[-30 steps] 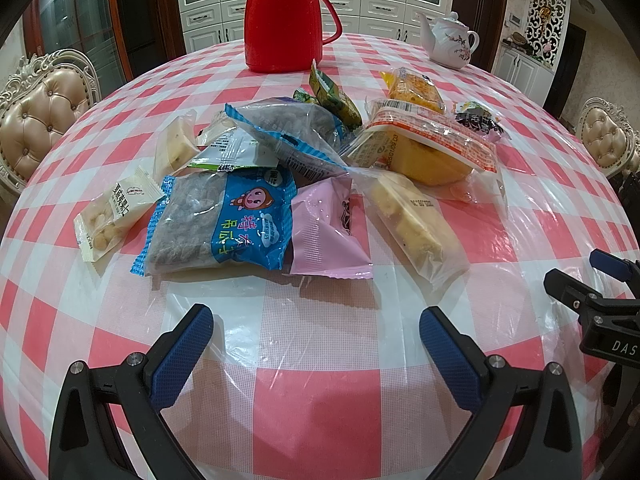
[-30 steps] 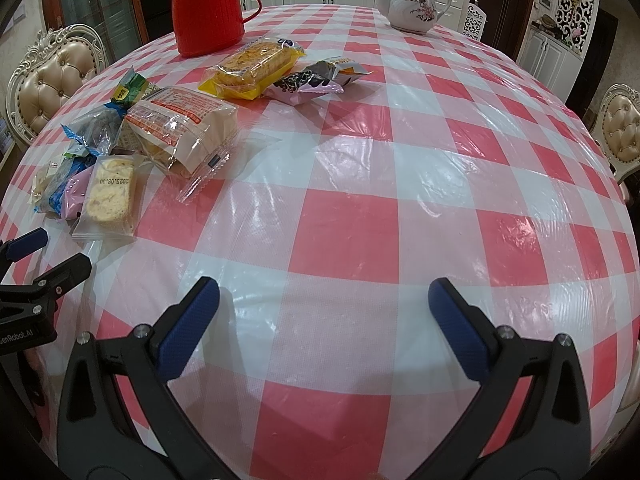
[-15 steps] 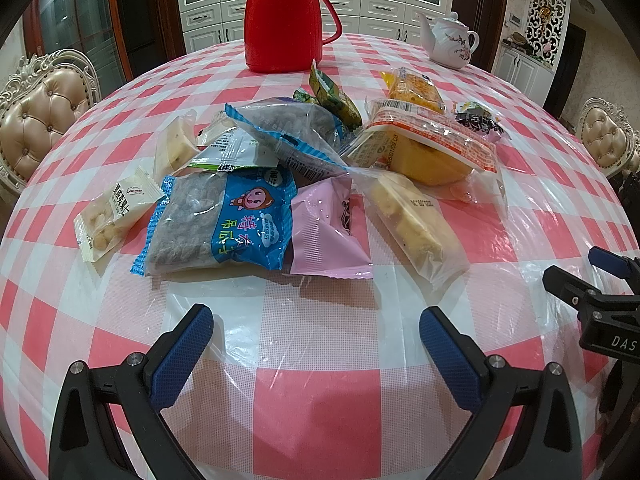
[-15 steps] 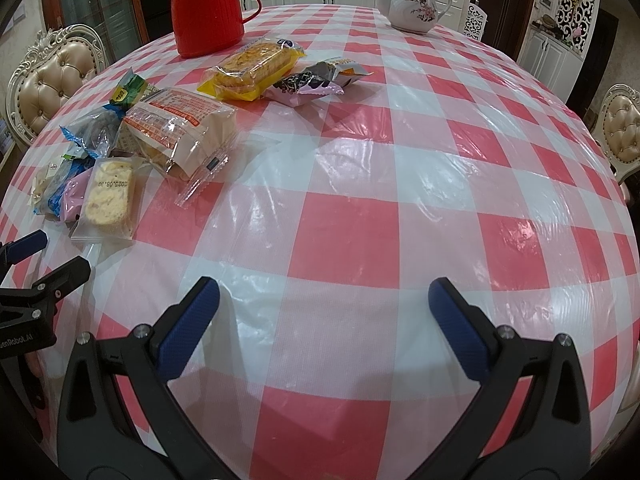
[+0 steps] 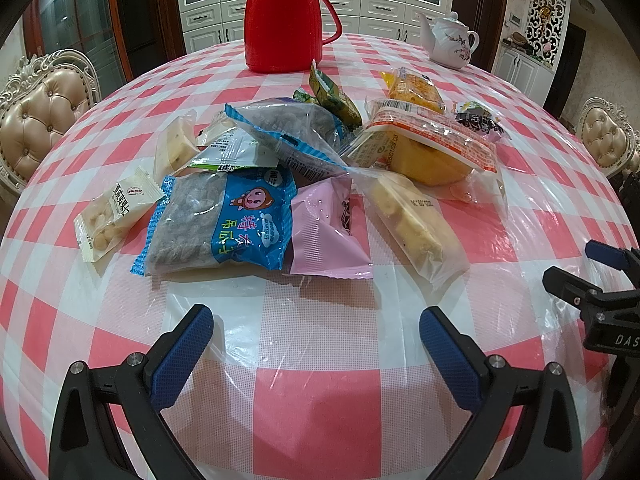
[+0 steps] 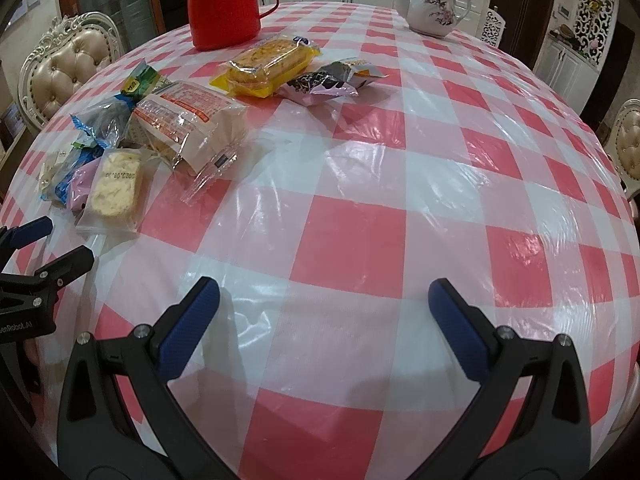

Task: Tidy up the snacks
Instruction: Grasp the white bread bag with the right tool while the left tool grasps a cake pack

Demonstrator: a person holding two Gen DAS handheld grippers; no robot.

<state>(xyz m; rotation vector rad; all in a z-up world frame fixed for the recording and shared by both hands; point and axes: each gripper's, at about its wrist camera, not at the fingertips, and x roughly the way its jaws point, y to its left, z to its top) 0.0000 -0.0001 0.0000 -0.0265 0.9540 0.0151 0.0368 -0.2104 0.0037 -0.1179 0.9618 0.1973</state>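
Left tongs [image 5: 316,332] and right tongs [image 6: 324,304] both wide, empty. Snack pile [image 5: 304,176] lies directly ahead of the left (nearer); pink packet [image 5: 324,232] closest.

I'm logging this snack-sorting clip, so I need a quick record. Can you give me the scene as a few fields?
surface: table with a pink and white checked cloth
snacks: loose pile of packets, including a blue packet, a pink packet and a yellow cake pack
other items: red flask, white teapot
left gripper: open, empty, short of the pile
right gripper: open, empty, over bare cloth
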